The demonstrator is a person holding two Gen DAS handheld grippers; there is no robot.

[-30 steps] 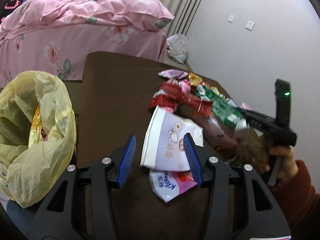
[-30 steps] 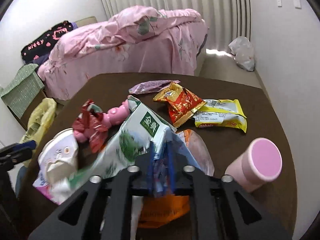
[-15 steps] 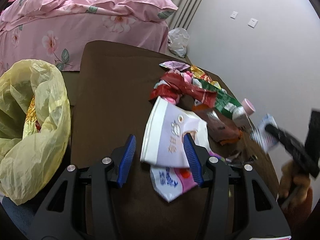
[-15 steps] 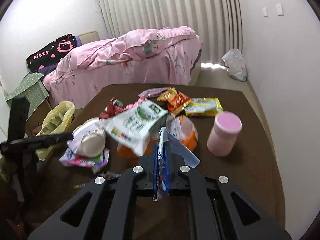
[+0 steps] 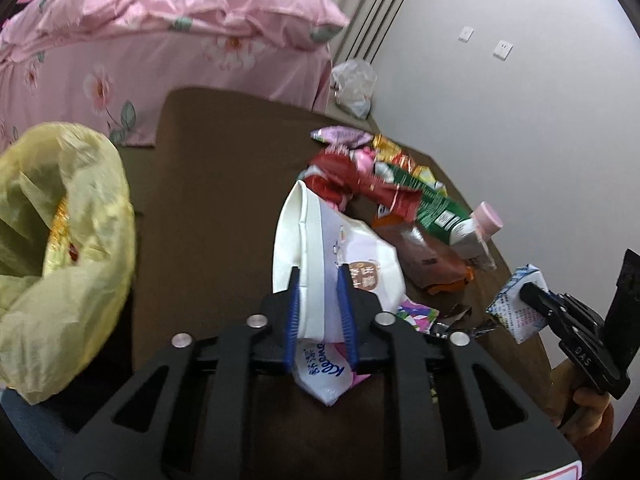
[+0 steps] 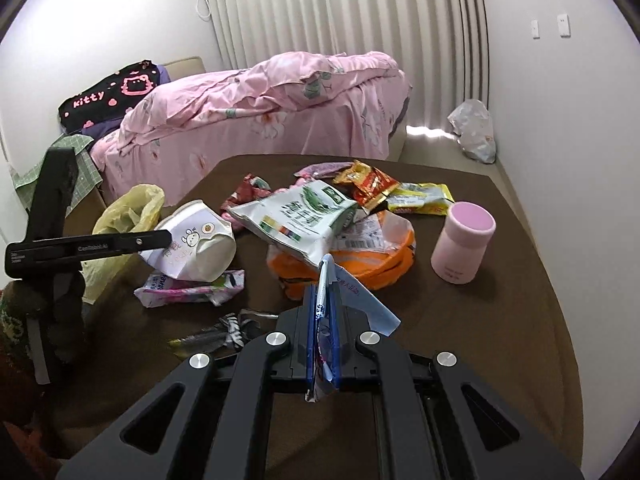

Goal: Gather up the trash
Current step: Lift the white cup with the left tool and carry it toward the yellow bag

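Note:
A crushed white paper bowl lies on its side on the brown table, resting on a pink-and-white tissue pack. My left gripper is closing its jaws, and the blue pads pinch the bowl's wall at the rim. In the right wrist view the same bowl sits at the tip of the left gripper. My right gripper is shut on a flattened blue-and-white carton and holds it above the table's near side. An open yellow trash bag hangs off the table's left edge.
A pile of wrappers lies mid-table: a green snack bag, an orange bag, and red and yellow packets. A pink cup stands upright to the right. Behind are a pink bed and a white bag on the floor.
The left jaws have closed from wide apart onto the paper bowl. The right gripper has drawn back from the pile with the carton in it.

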